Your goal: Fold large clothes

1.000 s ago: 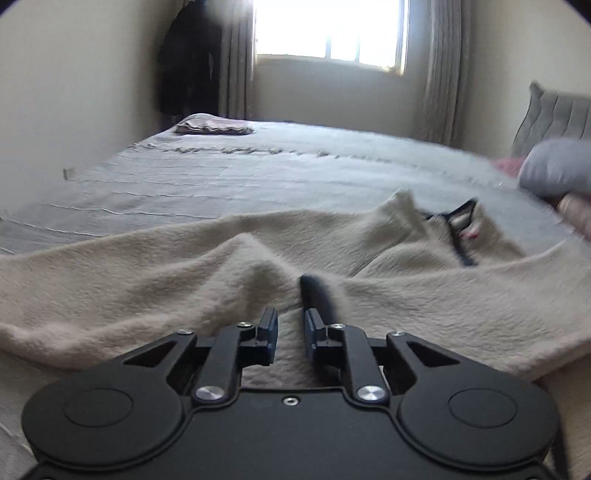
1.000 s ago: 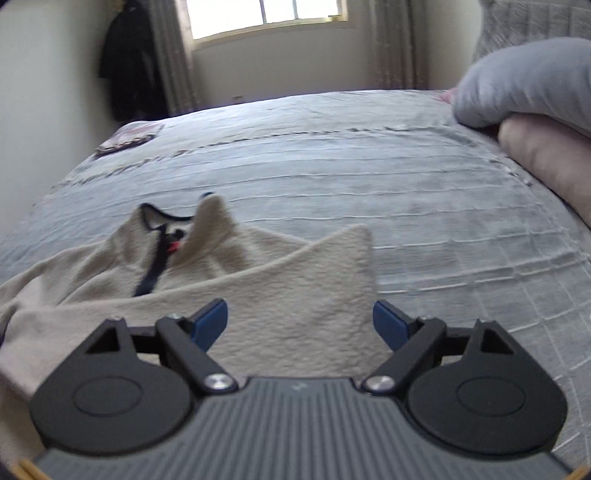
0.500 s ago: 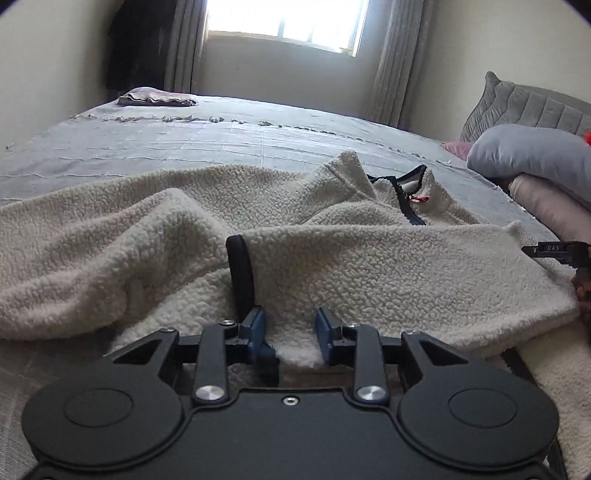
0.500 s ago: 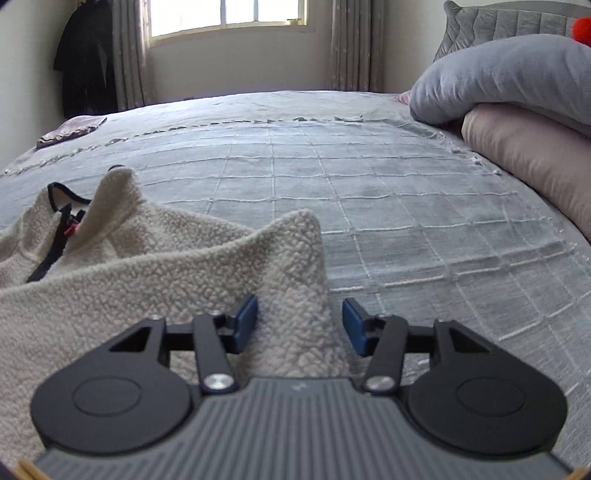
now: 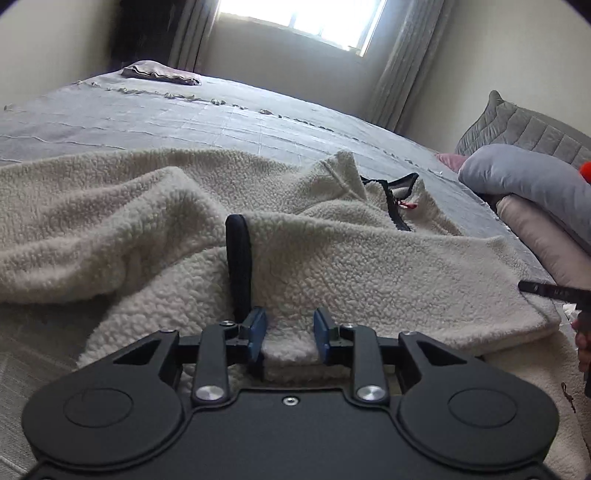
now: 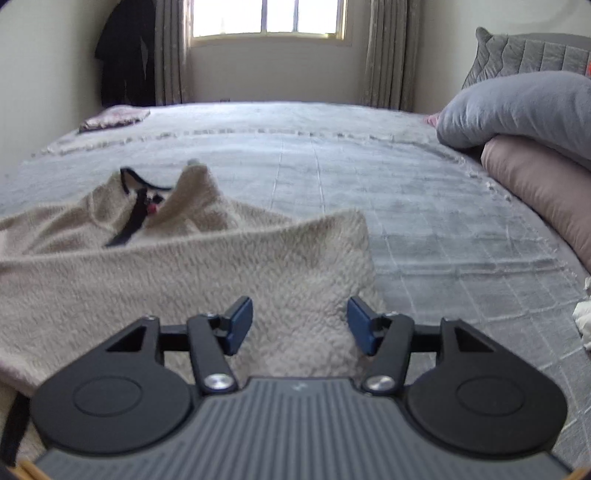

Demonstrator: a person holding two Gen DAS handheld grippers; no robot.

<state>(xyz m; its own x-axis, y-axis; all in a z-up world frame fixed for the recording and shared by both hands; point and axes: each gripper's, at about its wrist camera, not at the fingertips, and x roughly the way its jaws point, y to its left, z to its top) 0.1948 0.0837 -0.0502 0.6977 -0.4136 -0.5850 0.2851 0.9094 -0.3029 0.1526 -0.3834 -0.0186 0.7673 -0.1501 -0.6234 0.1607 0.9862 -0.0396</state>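
Here the left gripper (image 5: 287,334) stands parted over a fleece fold beside a black cuff (image 5: 239,267); the right gripper (image 6: 300,325) gapes wide over another fold. The cream fleece jacket (image 6: 155,273) lies crosswise on the grey bedspread (image 6: 369,177), collar (image 6: 147,188) toward the window (image 6: 269,16).

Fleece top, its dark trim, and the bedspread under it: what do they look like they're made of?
Fleece top: cream sherpa-type pile, matte; nubbly curls show all over, probably synthetic. Dark trim: smooth black binding, likely woven or knit tape; the fibre can't be told. Bedspread: grey woven cloth with a faint sheen, raised grid lines and a tufted band.
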